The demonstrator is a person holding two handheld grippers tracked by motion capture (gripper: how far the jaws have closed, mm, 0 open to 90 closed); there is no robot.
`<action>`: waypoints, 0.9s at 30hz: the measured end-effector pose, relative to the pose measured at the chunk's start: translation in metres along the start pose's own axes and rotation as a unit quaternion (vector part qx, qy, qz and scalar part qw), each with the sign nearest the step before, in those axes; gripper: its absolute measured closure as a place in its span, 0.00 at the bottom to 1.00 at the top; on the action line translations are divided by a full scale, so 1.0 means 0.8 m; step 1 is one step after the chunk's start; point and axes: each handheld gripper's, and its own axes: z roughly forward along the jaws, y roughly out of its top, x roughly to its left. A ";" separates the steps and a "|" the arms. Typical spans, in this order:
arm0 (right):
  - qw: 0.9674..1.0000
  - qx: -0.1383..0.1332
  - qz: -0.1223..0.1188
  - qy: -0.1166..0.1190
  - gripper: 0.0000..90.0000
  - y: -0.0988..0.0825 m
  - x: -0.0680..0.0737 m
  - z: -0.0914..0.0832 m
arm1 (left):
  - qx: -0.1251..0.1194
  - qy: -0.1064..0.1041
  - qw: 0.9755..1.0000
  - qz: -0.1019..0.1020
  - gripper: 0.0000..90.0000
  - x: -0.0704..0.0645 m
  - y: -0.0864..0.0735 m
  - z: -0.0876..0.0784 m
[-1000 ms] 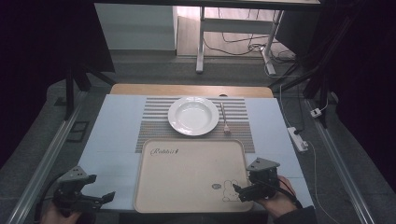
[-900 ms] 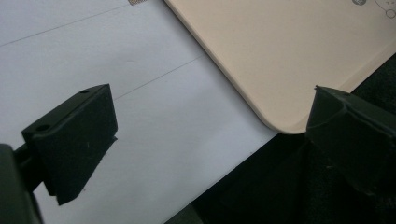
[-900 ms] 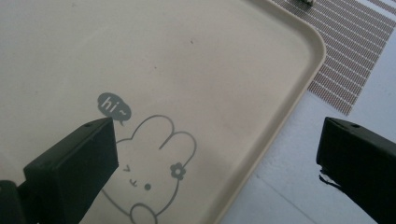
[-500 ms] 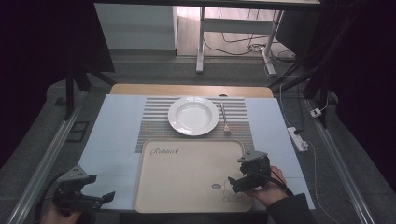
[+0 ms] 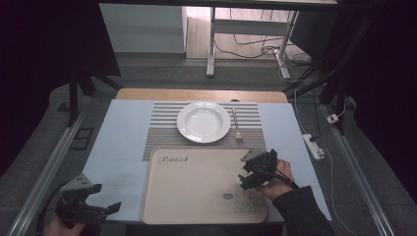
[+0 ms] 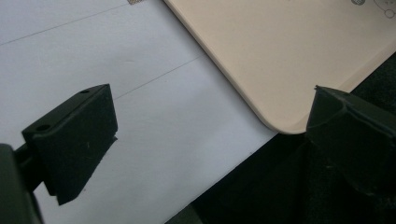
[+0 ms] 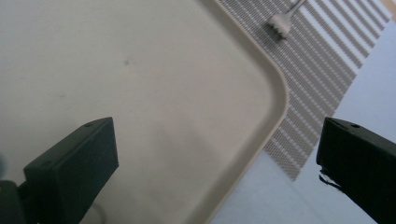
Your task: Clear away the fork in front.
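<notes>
Now, step: right gripper is over the tray's right edge, aimed toward the fork, so I'd judge this a reach.
Right jaws: wide apart, holding nothing.
Left gripper: parked at the table's near left corner, jaws wide, empty.
Fork: on the striped mat, just right of the plate, beyond the tray's far right corner.
Next: probably carry on past the tray rim, line the jaws across the handle, then close.
</notes>
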 end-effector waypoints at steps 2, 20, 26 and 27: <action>1.000 0.001 -0.002 -0.002 0.00 0.002 -0.003 0.002 | 0.000 -0.001 1.000 0.000 0.02 0.000 0.000 0.000; 0.992 0.026 -0.094 -0.077 0.00 0.045 -0.045 0.049 | 0.002 -0.002 1.000 -0.004 0.02 0.001 0.000 0.000; 0.989 0.035 -0.110 -0.088 0.00 0.056 -0.052 0.064 | 0.002 -0.002 1.000 -0.004 0.03 0.001 0.000 0.000; 0.989 0.035 -0.110 -0.088 0.00 0.056 -0.052 0.064 | 0.002 -0.002 1.000 -0.004 0.03 0.001 0.000 0.000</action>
